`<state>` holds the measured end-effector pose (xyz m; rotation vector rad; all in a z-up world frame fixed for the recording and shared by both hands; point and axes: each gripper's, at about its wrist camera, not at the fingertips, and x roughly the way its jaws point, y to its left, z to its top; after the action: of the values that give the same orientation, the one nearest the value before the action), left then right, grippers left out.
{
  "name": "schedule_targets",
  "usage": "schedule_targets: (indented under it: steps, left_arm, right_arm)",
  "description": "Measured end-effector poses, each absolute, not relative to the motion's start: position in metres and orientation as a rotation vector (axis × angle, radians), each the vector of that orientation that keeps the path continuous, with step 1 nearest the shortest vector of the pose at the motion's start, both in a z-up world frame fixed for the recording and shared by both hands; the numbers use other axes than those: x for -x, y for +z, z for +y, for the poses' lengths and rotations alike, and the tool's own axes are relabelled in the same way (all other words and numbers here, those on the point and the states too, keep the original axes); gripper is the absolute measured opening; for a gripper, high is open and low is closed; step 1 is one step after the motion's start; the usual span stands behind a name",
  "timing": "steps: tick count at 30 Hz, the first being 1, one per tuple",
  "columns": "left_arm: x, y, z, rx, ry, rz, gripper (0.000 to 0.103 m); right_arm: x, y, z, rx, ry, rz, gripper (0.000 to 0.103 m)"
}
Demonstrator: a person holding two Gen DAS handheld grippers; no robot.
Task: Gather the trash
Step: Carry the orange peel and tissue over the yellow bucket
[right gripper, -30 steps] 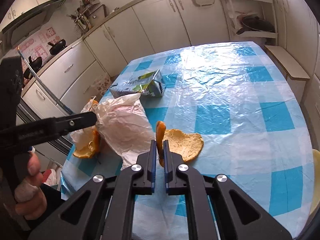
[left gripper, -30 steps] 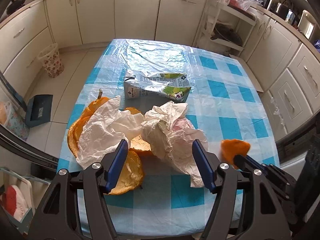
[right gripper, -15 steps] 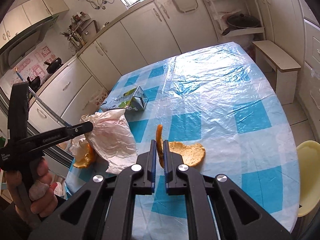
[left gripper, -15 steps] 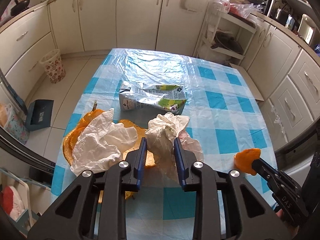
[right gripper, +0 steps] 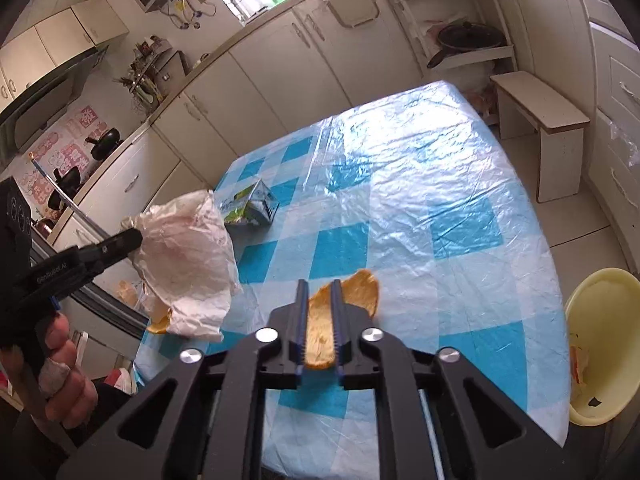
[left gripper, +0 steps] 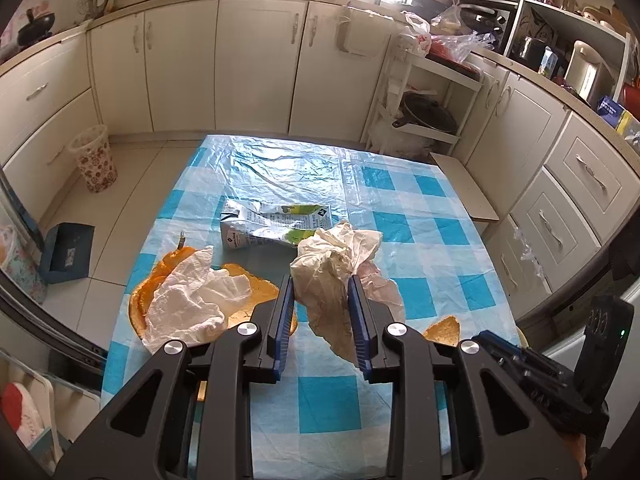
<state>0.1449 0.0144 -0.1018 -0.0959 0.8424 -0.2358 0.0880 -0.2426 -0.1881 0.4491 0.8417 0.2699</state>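
Observation:
My left gripper point(left gripper: 320, 285) is shut on a crumpled whitish wrapper wad point(left gripper: 332, 272), which hangs lifted above the blue checked table point(left gripper: 400, 200). From the right wrist view the wad point(right gripper: 188, 264) dangles from the left gripper's fingers point(right gripper: 120, 242), held by a person's hand. My right gripper point(right gripper: 320, 286) has its jaws opening. A piece of orange peel point(right gripper: 360, 292) lies flat on the table below and between them, with the pads off it. The left wrist view shows that peel point(left gripper: 442, 330) just ahead of the right gripper point(left gripper: 496, 342).
A flattened milk carton point(left gripper: 276, 226) lies mid-table. A white tissue point(left gripper: 192, 300) covers more orange peels point(left gripper: 160, 276) at the table's left edge. A yellow bin point(right gripper: 600, 344) stands off the table's right side, a flowered basket point(left gripper: 94, 158) on the floor at left, a stool point(right gripper: 536, 112) beyond the table.
The left gripper closed on the wrapper wad and lifted it off the table. The right gripper, shut on the upright peel before, has spread its jaws and the peel now lies flat.

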Motion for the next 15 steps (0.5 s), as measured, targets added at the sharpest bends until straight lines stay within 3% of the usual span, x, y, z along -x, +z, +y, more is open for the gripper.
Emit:
schedule_targets:
  steps: [1, 7, 9, 12, 14, 15]
  left_arm:
    - [-0.146, -0.103, 0.017, 0.105, -0.234, 0.846, 0.025]
    - [-0.143, -0.106, 0.018, 0.103, -0.240, 0.847, 0.026]
    - [-0.143, -0.106, 0.018, 0.099, -0.244, 0.845, 0.026]
    - [-0.144, -0.107, 0.020, 0.107, -0.248, 0.846, 0.025]
    - [-0.143, -0.105, 0.020, 0.109, -0.254, 0.843, 0.026]
    - [-0.142, -0.104, 0.020, 0.107, -0.258, 0.840, 0.025]
  right_arm:
    - [-0.087, -0.190, -0.233, -0.409, 0.287, 0.851, 0.065]
    - [-0.094, -0.201, -0.183, -0.103, 0.263, 0.866, 0.065]
    - [-0.101, -0.211, -0.178, -0.063, 0.239, 0.897, 0.052]
    - [-0.103, -0.209, -0.186, -0.091, 0.227, 0.895, 0.022]
    - [-0.102, -0.204, -0.200, -0.180, 0.235, 0.882, 0.010]
    - [-0.100, -0.200, -0.208, -0.223, 0.236, 0.870, 0.009]
